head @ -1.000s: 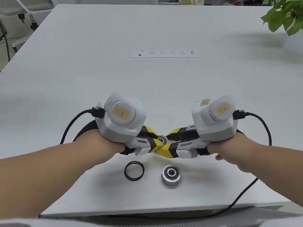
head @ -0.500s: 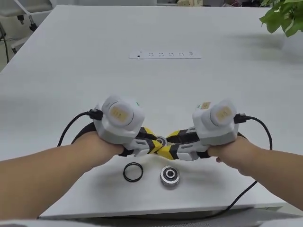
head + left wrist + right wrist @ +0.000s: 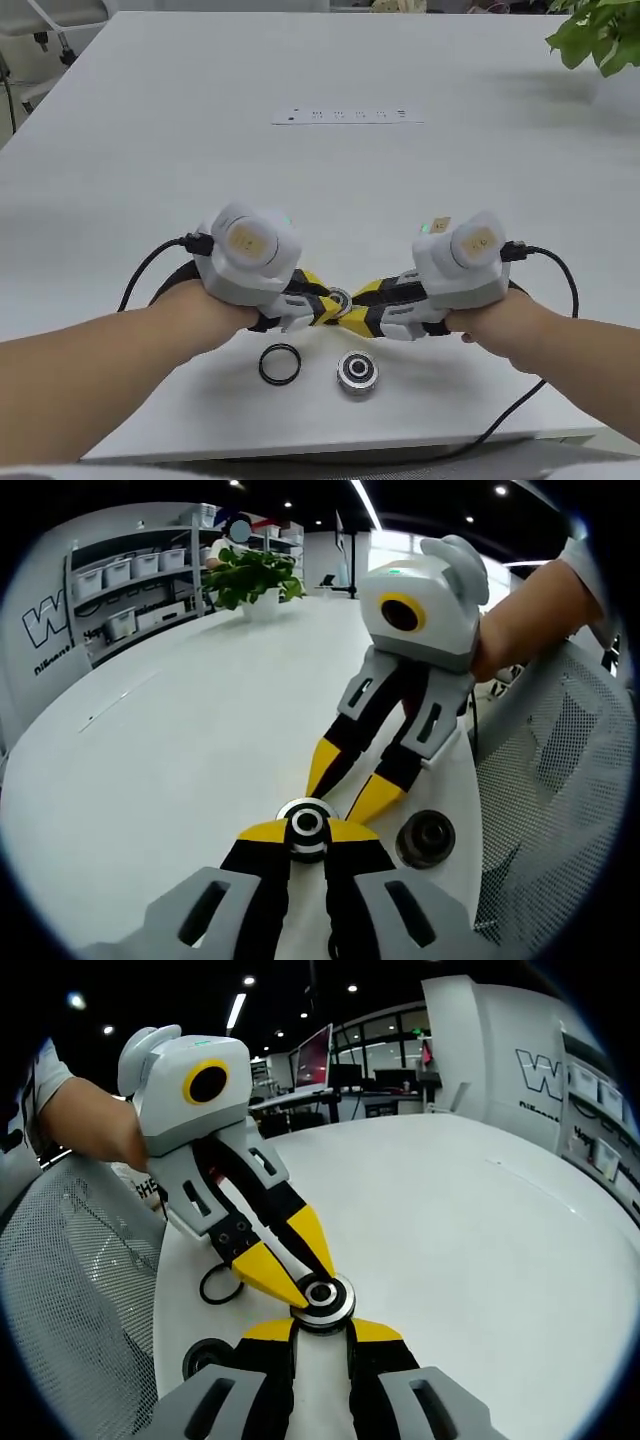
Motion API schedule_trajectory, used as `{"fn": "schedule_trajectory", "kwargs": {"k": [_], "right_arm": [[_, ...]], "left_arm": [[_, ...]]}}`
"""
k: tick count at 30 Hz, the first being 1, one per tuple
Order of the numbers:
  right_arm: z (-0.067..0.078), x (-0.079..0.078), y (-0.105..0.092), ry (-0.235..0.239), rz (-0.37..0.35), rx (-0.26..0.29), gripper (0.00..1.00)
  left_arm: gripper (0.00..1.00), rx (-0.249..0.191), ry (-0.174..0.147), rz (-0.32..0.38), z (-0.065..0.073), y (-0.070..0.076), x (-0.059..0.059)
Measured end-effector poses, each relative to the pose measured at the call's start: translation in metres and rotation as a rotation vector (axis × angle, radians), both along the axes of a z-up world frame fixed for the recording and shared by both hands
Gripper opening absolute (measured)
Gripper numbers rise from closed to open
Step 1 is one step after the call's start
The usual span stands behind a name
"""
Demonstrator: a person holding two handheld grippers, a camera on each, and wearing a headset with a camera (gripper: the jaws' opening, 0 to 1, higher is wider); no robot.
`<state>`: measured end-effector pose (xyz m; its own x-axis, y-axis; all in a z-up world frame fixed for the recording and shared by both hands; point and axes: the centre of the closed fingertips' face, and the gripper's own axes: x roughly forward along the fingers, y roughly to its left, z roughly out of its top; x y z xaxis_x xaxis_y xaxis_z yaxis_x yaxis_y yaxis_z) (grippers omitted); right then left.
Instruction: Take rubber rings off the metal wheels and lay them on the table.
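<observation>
A: Status, near edge first?
B: Mesh chair (image 3: 540, 780) sits right at the near edge of the table (image 3: 150, 150). Just in from the edge, a black rubber ring (image 3: 280, 364) lies flat. The second wheel (image 3: 358, 371) is just beside it on its right, not touching.
A: And the one in work?
B: Metal wheel (image 3: 341, 298) is held off the table just beyond those two, between both tools. It has a dark band around its rim.
A: Grippers?
B: Left gripper (image 3: 325, 303): jaws closed against the wheel's two sides, clear in the left gripper view. Right gripper (image 3: 358, 303): tips at the wheel's rim, jaws a bit apart. Can't tell whether it's clamping. One hand on each tool.
A: Anything behind?
B: Power strip (image 3: 346, 116) mid-table, well apart from the work. Plant (image 3: 600, 35) at the far right corner.
</observation>
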<state>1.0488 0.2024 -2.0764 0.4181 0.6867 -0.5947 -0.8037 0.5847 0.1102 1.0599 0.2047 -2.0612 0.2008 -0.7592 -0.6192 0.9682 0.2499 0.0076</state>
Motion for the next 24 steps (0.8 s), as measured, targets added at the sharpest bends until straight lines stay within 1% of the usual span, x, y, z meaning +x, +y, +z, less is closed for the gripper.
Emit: {"fn": "schedule_trajectory", "kwargs": {"k": [7,16,20,24], "right_arm": [[0.0001,-0.0004,0.0002,-0.014,0.009,-0.024,0.16],[-0.0001,-0.0007,-0.0003,-0.010,0.013,-0.012,0.15],[-0.0003,-0.0017,-0.0015,-0.007,0.018,-0.004,0.13],[0.0001,-0.0020,-0.0013,-0.008,0.020,-0.003,0.12]], "left_arm": [[0.07,-0.004,-0.001,0.007,-0.0002,0.0000,0.0005],[0.07,-0.007,0.001,0.012,0.0000,-0.0001,0.0004],[0.07,-0.009,0.002,0.014,0.0001,0.0000,0.0004],[0.07,-0.012,0.004,0.017,0.0000,-0.0002,0.0004]]}}
